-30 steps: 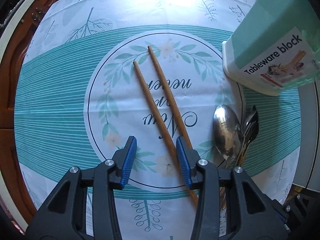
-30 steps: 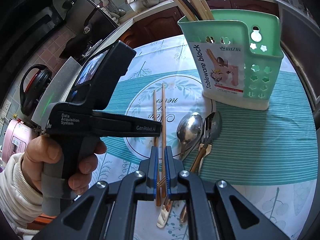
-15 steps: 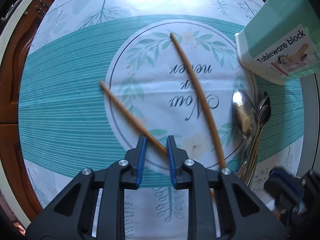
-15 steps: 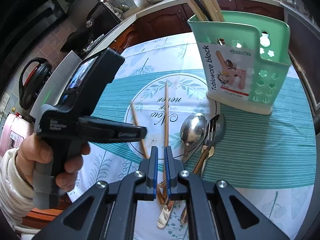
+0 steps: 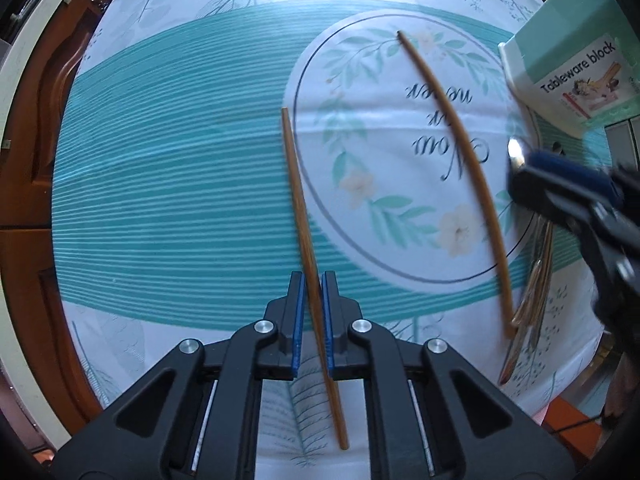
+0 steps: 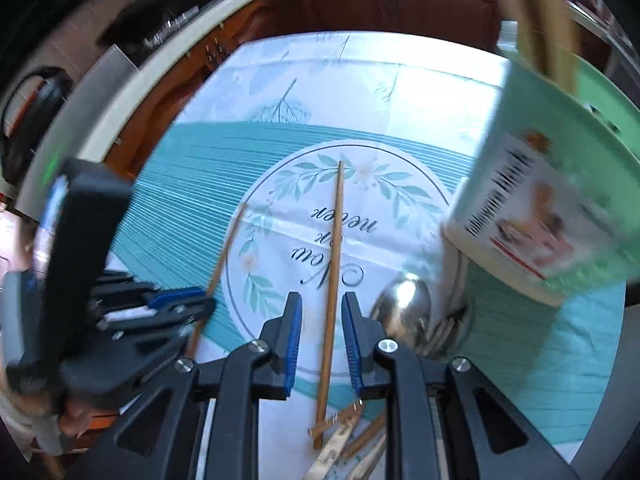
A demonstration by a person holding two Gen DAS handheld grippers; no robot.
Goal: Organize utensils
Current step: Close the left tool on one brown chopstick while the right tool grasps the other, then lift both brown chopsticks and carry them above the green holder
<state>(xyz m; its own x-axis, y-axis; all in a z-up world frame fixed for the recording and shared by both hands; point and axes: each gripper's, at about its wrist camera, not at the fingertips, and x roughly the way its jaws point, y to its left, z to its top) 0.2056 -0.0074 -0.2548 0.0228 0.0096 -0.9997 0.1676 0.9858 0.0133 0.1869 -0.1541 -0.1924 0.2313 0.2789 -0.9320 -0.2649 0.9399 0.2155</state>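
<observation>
Biggest change: the chopstick pair is split. They lay side by side on the surface (image 5: 180, 184) a second ago; now the left hand-held gripper (image 5: 313, 320) has just closed its jaws on one chopstick (image 5: 304, 216) and dragged it off left. Right hand-held gripper (image 6: 322, 340) jaws have just been opening, narrow gap, pads clear of the other chopstick (image 6: 334, 264) lying between them. I read that as one stick per hand, next stop the tableware block (image 6: 560, 184). Spoon (image 6: 404, 312) and cutlery untouched

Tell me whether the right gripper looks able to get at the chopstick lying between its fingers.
Probably yes: the right gripper stands open astride the chopstick, pads clear either side, nothing covering it; only its lower end crosses the utensil handles.
</observation>
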